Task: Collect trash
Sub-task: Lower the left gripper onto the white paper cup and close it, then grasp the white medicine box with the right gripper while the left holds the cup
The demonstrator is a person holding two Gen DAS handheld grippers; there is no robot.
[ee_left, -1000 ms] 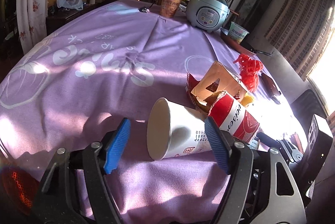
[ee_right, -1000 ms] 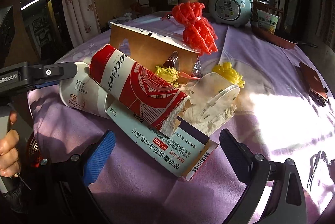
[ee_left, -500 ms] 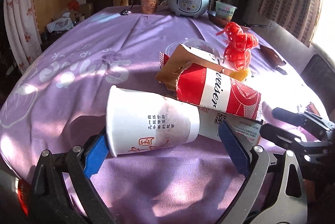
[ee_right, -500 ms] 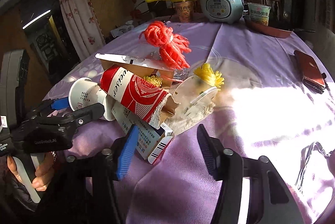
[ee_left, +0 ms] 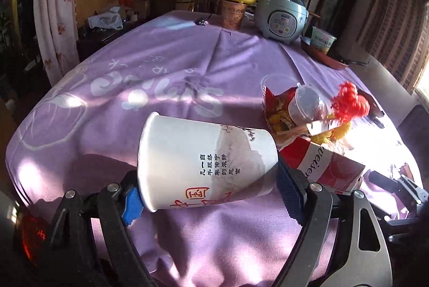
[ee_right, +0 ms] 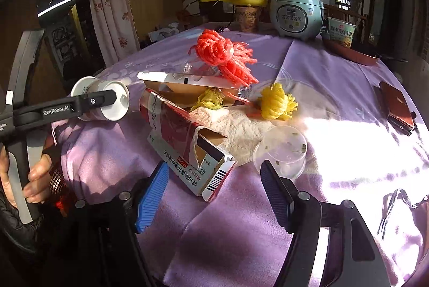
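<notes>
My left gripper [ee_left: 209, 195] is shut on a white paper cup [ee_left: 203, 161] with red and black print, held on its side above the purple tablecloth; it also shows in the right wrist view [ee_right: 104, 102]. My right gripper [ee_right: 214, 190] is open and empty, just in front of a red and white carton [ee_right: 185, 142]. A clear plastic cup [ee_right: 281, 153] lies by its right finger. A brown cardboard piece [ee_right: 185, 88], red yarn [ee_right: 222, 53], yellow yarn [ee_right: 277, 102] and a paper napkin [ee_right: 238, 126] lie behind the carton.
A rice cooker [ee_right: 295, 13], a brown paper cup [ee_right: 245, 17], an instant noodle cup [ee_right: 341, 32] on a dark red tray and a yellow lamp stand at the table's far end. A brown wallet [ee_right: 396, 104] lies at the right. A red mesh bin [ee_left: 29, 238] shows low left.
My left gripper has closed on the white cup and lifted it off the pile. My right gripper has pulled back a little and the clear cup has rolled toward it.
</notes>
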